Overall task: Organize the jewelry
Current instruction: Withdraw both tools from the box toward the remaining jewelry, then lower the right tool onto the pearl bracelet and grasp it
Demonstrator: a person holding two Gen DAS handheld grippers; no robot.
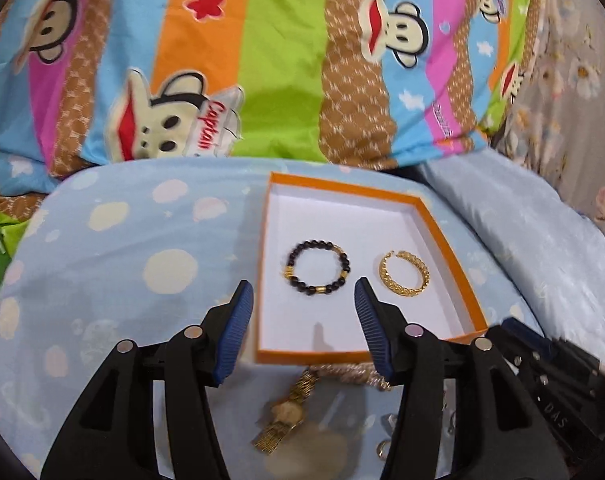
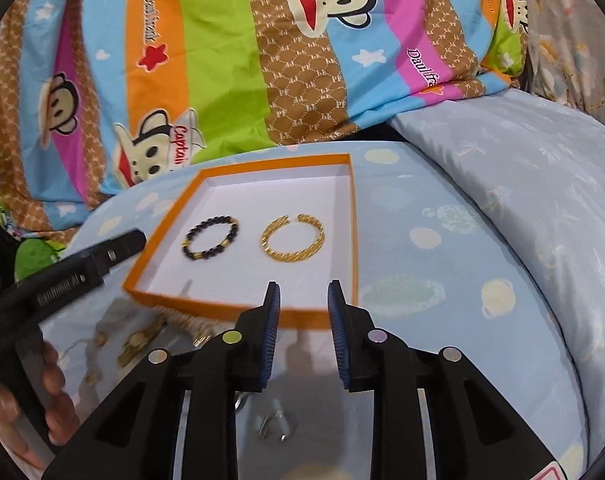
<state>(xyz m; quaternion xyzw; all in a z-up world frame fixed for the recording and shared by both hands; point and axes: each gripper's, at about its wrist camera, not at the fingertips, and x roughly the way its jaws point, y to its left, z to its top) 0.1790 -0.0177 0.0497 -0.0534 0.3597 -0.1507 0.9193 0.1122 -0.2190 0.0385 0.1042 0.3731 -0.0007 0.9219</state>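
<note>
Both my left gripper (image 1: 304, 292) and right gripper (image 2: 304, 294) stand parted and empty, beaded bracelet (image 1: 315, 267) and gold bangle (image 1: 403, 273) lie in the orange box (image 1: 446, 240), so next I judge the gold watch (image 1: 288, 414) outside needs fetching

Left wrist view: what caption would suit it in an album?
Open left gripper hovers over an orange box holding a black bead bracelet and a gold bangle; a gold watch waits outside.

A bed filled the view: a pale blue sheet (image 1: 114, 248) with cream dots, a striped quilt (image 1: 262, 60) (cartoon monkeys printed across it) bunched behind, a floral cloth (image 1: 574, 80) rightward.
</note>
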